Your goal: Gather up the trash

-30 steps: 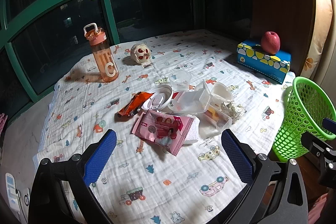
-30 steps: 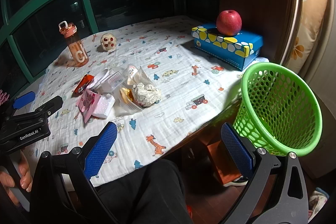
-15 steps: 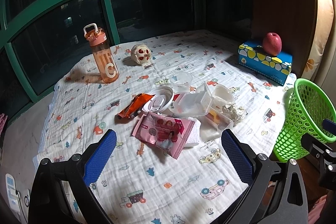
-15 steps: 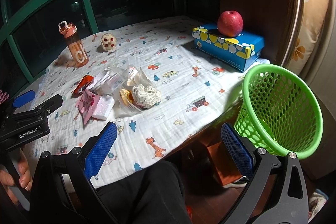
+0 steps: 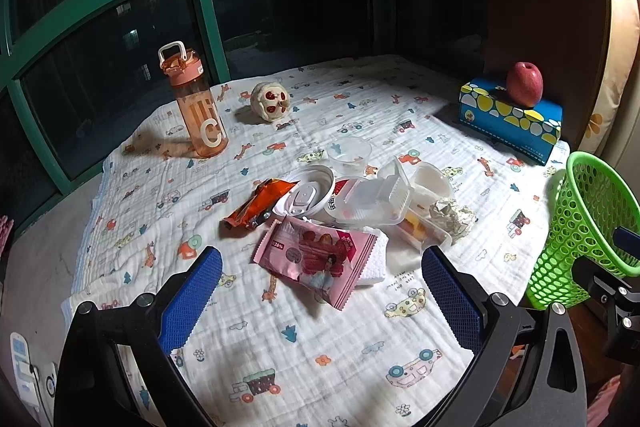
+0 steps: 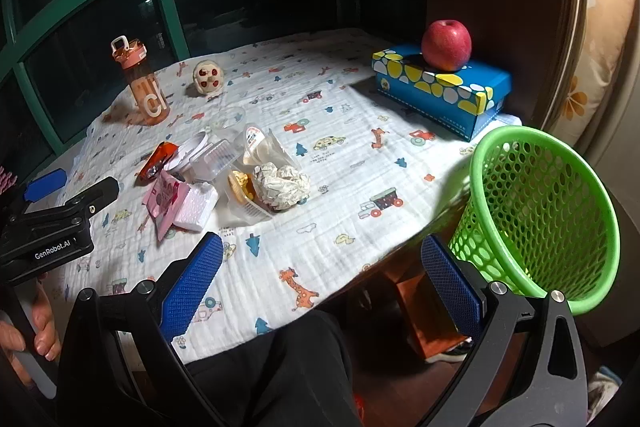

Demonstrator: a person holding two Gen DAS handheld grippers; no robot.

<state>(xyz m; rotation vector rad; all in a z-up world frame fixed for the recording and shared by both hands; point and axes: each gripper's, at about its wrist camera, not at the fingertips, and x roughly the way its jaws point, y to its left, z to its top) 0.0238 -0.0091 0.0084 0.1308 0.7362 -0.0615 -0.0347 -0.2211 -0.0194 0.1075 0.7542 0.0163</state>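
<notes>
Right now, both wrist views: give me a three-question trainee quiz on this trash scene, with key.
1. True or false: the red apple sits on the blue and yellow tissue box.
2. Which lies nearest the left gripper? A) pink snack wrapper B) orange water bottle C) skull toy
3. Fill in: both the left gripper and the right gripper are open and hold ____.

Key: 1 true; 2 A; 3 nothing. The green mesh basket stands off the table edge, not on the printed cloth.
</notes>
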